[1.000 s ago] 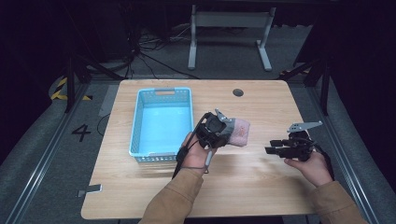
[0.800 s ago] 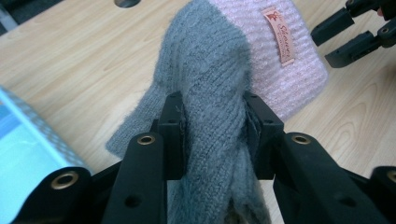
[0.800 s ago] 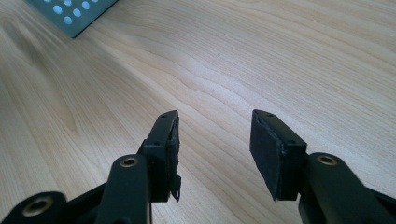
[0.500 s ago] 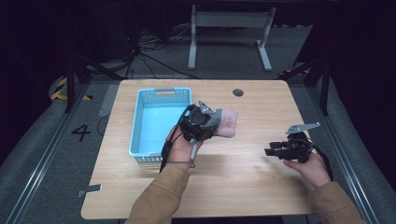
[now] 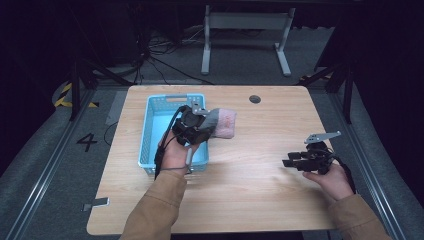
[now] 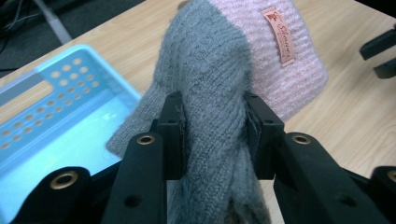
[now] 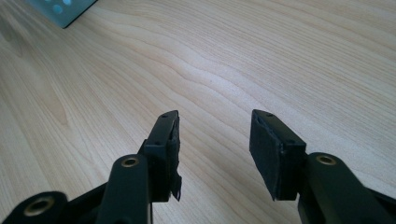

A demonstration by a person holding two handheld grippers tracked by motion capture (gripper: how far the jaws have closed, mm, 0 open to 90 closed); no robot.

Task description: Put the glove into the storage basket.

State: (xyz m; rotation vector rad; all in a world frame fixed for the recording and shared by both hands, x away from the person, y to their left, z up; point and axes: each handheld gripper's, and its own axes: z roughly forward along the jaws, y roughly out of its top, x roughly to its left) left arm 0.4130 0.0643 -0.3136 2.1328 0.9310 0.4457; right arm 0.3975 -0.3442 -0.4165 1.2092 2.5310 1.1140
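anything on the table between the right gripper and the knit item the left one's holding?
No. In the high view, only bare wooden table separates the right gripper from the grey-and-pink knit item clamped in the left gripper.

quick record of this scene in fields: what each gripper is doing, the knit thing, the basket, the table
left gripper: shut on the grey and pink knit piece, held at the basket's right edge
knit piece: grey part between the pads, pink part with a small label beyond
right gripper: open, nothing between the pads, above bare table
basket: light blue, perforated, on the table's left half; no contents visible inside
table: light wood; a dark round hole near its far edge
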